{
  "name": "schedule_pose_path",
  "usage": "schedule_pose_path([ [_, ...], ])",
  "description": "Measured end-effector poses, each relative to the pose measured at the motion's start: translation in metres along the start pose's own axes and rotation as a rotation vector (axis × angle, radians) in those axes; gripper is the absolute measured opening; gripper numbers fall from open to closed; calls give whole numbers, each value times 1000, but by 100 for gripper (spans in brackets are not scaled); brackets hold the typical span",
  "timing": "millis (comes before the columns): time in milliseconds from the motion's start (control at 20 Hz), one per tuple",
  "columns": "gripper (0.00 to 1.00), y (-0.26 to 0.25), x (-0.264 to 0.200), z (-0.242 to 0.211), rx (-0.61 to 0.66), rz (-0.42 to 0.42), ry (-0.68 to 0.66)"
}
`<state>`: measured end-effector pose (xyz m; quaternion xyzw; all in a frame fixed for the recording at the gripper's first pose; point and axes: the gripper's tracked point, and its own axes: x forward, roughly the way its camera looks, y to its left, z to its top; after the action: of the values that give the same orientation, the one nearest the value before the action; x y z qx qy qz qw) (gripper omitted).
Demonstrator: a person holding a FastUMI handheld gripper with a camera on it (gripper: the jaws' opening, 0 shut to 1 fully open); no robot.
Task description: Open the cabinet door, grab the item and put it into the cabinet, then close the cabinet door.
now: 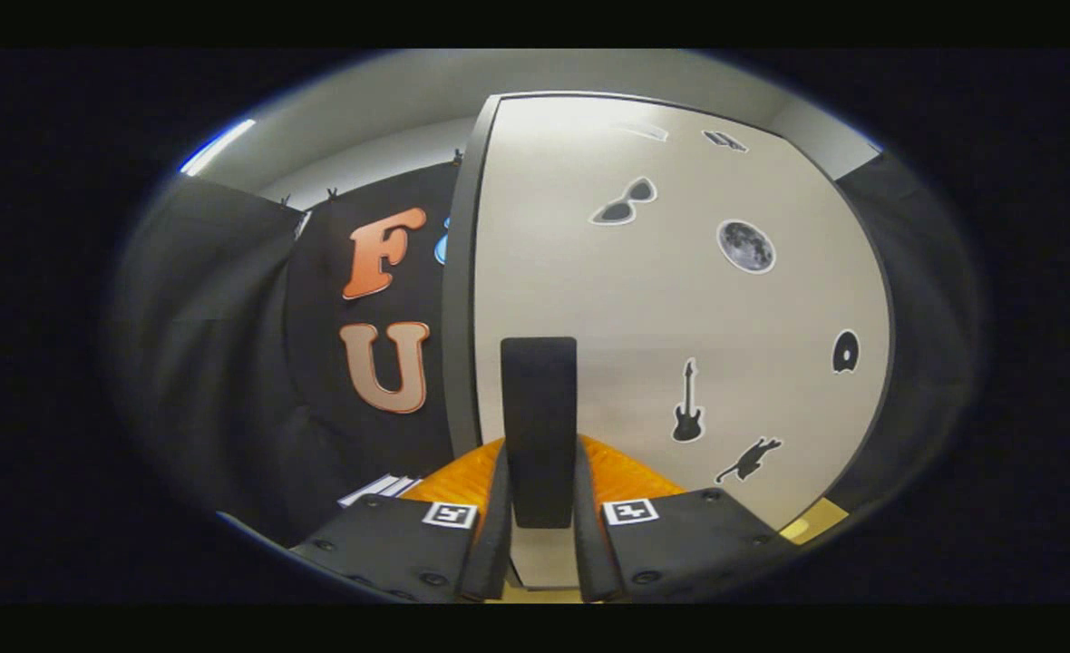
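The gripper (540,508) is nearly closed, with both fingers squeezing the dark handle (539,426) on the door (680,299). The handle stands upright near the door's left edge. It looks hard and stiff, good to pinch on its two sides. The door is flat and likely light to swing. The item to put away and the inside of the cabinet are hidden.

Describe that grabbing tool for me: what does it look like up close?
The gripper has two flat fingers running forward from chunky dark blocks fastened with round screws. Each block carries a small square black-and-white marker. Behind the fingers sits a ribbed orange body.
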<state>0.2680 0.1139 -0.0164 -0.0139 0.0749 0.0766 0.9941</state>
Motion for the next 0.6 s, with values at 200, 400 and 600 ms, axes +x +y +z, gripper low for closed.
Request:
schedule_pose_path([
  [200,44,4,-11,3,6,70,25],
  [400,35,8,-34,7,13,156,37],
  [600,30,7,-79,8,14,265,57],
])
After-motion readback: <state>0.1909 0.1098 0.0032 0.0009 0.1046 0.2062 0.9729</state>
